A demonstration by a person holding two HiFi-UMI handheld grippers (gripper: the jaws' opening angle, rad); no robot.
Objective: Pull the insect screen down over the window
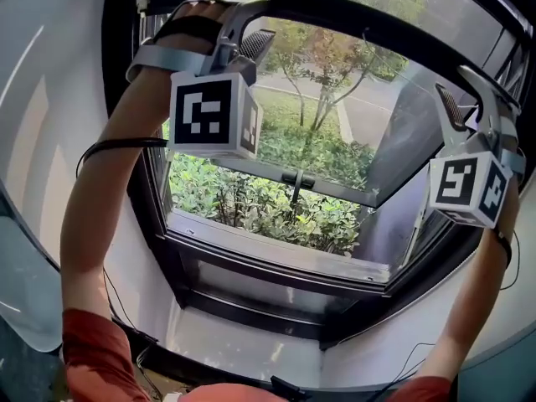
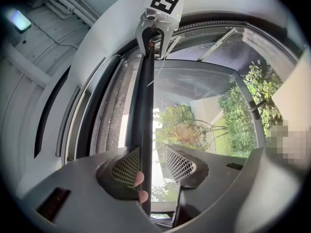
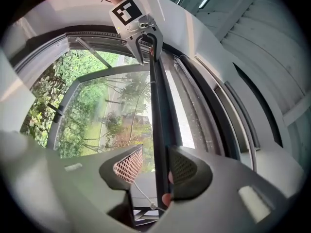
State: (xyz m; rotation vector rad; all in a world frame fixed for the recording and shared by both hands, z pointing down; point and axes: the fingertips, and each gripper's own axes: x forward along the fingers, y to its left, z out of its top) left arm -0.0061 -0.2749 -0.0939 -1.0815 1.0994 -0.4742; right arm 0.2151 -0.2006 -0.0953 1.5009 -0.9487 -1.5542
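1. The insect screen's pull bar (image 1: 352,17) lies across the top edge of the window opening. A narrow strip of what looks like grey mesh (image 2: 109,115) shows above it.
2. I have the left tool (image 2: 148,166) at the bar's left end. Its jaws stand wide apart with the bar between them. The bar rests against one pad, the other pad is well clear of it, and nothing is clamped.
3. The right tool (image 3: 155,166) sits at the bar's right end in the same way. Its jaws are parted, the bar lies against one pad, and there is a gap to the other. A thin cord hangs just beside it.
4. A person's fingertips (image 2: 140,179) show behind the bar at each tool, so I judge the pull comes from hooking over the bar, not from a pinch.
5. Below the bar nearly the whole opening is uncovered. The glass sash (image 1: 352,132) is swung outward, and shrubs (image 1: 251,199) are plainly visible down to the sill (image 1: 276,258).
6. My reading is that the task has barely started. The bar is caught at both ends, and almost the full travel down to the sill is left, with both ends kept level.
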